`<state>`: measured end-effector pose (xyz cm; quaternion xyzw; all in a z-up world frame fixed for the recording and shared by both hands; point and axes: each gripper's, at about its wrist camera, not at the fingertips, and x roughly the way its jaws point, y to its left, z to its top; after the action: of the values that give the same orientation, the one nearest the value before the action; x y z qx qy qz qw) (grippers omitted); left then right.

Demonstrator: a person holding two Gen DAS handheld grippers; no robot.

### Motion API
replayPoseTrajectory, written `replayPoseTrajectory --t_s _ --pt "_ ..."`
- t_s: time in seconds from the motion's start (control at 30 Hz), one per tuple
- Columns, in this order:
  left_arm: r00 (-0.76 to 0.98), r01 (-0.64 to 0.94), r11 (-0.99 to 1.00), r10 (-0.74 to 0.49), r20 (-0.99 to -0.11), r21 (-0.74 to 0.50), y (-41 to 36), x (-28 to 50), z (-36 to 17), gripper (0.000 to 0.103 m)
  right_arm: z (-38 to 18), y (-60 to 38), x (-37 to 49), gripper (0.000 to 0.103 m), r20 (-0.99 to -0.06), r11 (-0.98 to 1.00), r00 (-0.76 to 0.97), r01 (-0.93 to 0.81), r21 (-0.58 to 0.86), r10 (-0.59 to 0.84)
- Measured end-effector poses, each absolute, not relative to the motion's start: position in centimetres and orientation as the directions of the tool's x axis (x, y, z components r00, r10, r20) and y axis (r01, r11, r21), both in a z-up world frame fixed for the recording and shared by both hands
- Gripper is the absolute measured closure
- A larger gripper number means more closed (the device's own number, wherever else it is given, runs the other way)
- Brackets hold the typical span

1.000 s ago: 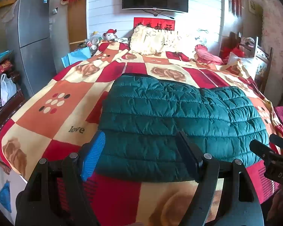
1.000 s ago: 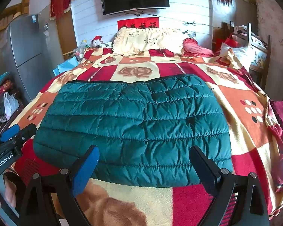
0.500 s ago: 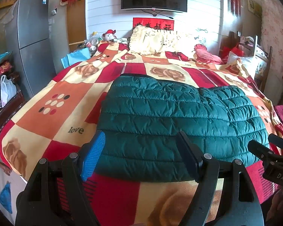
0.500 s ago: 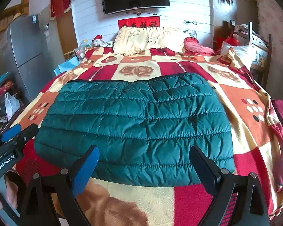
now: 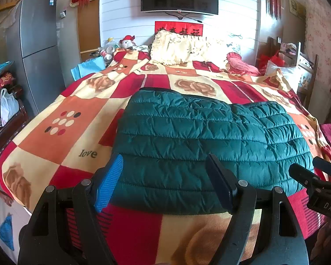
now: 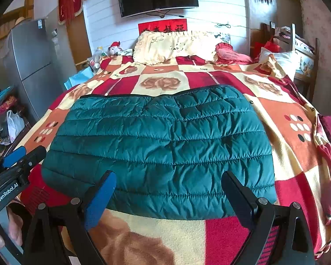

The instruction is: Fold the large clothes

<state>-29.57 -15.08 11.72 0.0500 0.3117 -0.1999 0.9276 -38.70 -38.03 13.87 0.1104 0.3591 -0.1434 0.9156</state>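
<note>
Teal quilted nylon, puffed and stitched in rows: that was the down jacket (image 5: 209,141) you had before you, lying flat as a broad rectangle on the checked blanket (image 5: 55,119) of the bed, its near hem just short of the bed's foot edge. Taking the jacket as your landmark, your left gripper (image 5: 165,183) hovered above its near-left corner, jaws spread wide and holding nothing. Your right gripper (image 6: 168,198) hung over the near hem toward the jacket's right half, jaws equally wide apart and empty.

By its look, the jacket would have been light but bulky, soft and springy, with a slick shell that could slide out of a shallow pinch or slip across the blanket. You would have done best to bite deep at the near hem corners, catching every layer along a stitched seam where the filling is thin. Expect trapped air to push a fold back open, so it would likely need pressing flat.
</note>
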Motion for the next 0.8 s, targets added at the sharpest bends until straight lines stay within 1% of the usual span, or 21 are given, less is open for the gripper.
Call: replayPoseTrajectory --t_s 0.5,0.8 --pt "0.728 0.408 0.913 -0.328 -0.602 -0.004 -15.64 -29.58 11.78 0.025 13.74 -37.93 -38.7 0.008 -0.689 0.935 0.702 0.34 0.101 -0.181" --pt "0.738 0.412 0.911 -0.327 -0.59 0.01 -15.84 -29.59 11.8 0.025 13.36 -38.1 -38.67 0.008 -0.699 0.933 0.695 0.34 0.113 -0.168"
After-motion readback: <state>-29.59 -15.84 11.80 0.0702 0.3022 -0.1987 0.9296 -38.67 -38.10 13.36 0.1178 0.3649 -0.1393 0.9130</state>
